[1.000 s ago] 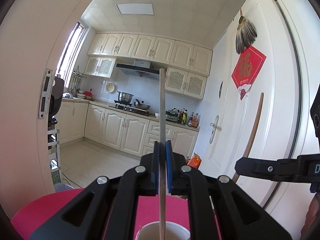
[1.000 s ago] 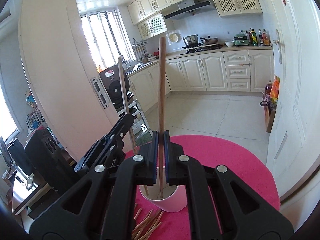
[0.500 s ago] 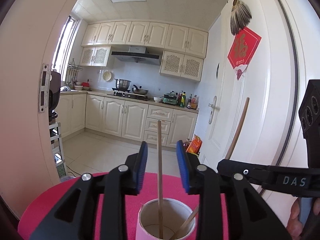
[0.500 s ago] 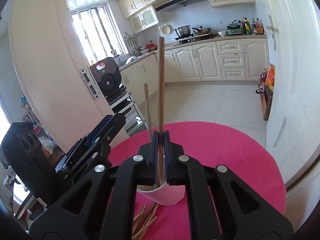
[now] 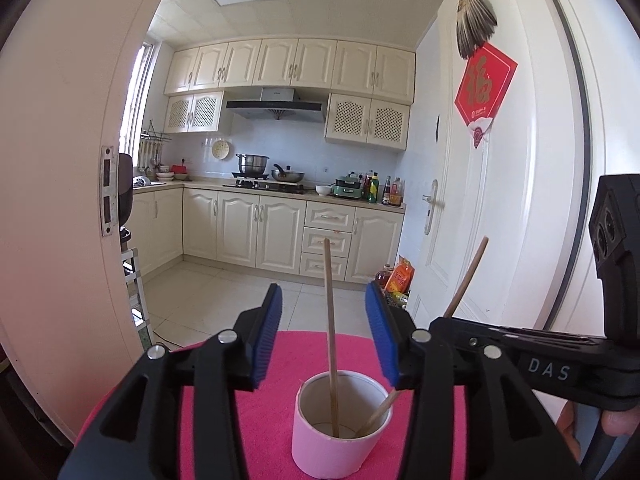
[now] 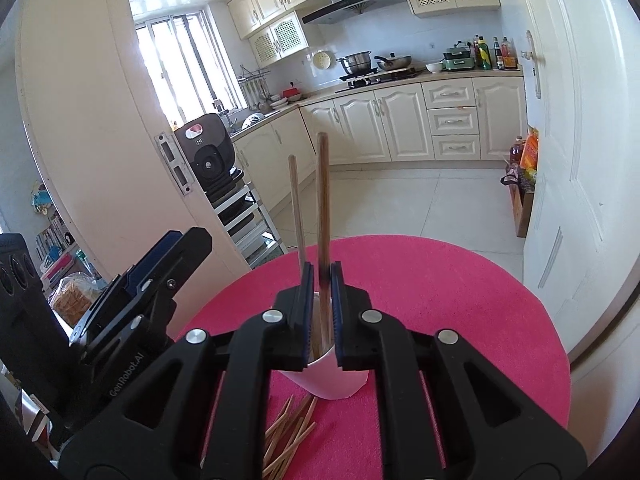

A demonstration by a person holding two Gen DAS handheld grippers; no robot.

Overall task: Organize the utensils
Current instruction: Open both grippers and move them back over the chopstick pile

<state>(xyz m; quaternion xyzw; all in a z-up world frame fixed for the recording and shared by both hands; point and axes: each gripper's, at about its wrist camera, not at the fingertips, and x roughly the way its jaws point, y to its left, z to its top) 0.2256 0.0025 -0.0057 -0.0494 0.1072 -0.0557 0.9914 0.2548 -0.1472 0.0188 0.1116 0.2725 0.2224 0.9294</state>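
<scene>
A white cup (image 5: 340, 440) stands on the round pink tabletop (image 5: 280, 360). A pale chopstick (image 5: 331, 340) stands in it, free between the wide-apart blue pads of my left gripper (image 5: 325, 336), whose jaws are opening. A darker chopstick (image 6: 323, 216) leans in the cup (image 6: 332, 380) between the pads of my right gripper (image 6: 321, 292). Those jaws are opening too, with a slight gap beside the stick. Several loose chopsticks (image 6: 288, 432) lie on the tabletop in front of the cup. My left gripper (image 6: 188, 242) shows at the left of the right wrist view.
The pink tabletop (image 6: 460, 300) ends in a curved edge with tiled kitchen floor beyond. A white door (image 6: 560, 160) stands close on the right and another door leaf (image 6: 100, 140) on the left. A hand (image 5: 616, 420) holds the right gripper's handle.
My left gripper opened and let go of the pale chopstick, which now stands in the cup, and drew back. The right jaws parted slightly and the dark chopstick sank lower.
</scene>
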